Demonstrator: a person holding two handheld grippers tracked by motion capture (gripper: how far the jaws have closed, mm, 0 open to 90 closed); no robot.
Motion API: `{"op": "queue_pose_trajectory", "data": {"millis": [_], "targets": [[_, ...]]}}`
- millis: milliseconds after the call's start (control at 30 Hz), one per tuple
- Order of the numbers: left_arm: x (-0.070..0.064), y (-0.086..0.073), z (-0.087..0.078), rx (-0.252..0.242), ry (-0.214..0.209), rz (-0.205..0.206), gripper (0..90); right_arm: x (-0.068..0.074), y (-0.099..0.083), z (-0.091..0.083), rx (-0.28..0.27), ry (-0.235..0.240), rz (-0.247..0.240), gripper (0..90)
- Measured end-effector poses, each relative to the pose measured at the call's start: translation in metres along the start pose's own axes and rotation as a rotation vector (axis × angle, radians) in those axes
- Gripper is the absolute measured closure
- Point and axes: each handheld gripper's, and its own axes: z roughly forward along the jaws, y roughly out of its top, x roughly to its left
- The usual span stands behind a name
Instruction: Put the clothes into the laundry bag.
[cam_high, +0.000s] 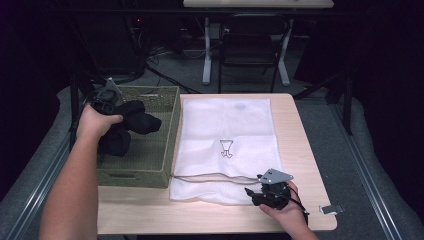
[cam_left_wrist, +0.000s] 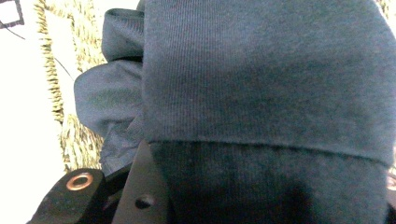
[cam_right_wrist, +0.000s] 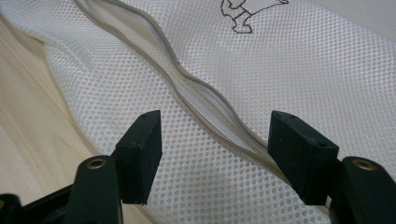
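Pale wood table (cam_high: 300, 150) carries a woven basket (cam_high: 170, 130) at nine o'clock and a white mesh bag (cam_high: 225, 125) centrally. Left gripper (cam_high: 102, 100) seems clamped on ribbed dark clothing (cam_left_wrist: 261, 74) over the basket. Right gripper (cam_right_wrist: 215, 140), jaws apart, straddles the bag's wavy zipper (cam_right_wrist: 205, 100) near the six o'clock edge.

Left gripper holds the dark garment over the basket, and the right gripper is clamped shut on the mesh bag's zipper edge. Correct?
Not quite. The right gripper is open: the right gripper view shows its jaws spread apart over the mesh bag at the zipper edge. The left gripper does hold the dark garment over the basket.
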Motion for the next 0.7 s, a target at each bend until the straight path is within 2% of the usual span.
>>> {"op": "queue_pose_trajectory", "data": {"millis": [233,700], "targets": [[-0.006,0.002,-0.008,-0.008,-0.007,0.024,70.8,0.000,0.000,0.000,0.001,0.002,-0.002,35.1],[-0.011,-0.008,-0.040,-0.032,-0.006,0.130,70.8,0.001,0.000,0.001,0.001,0.003,-0.002,35.1]]}}
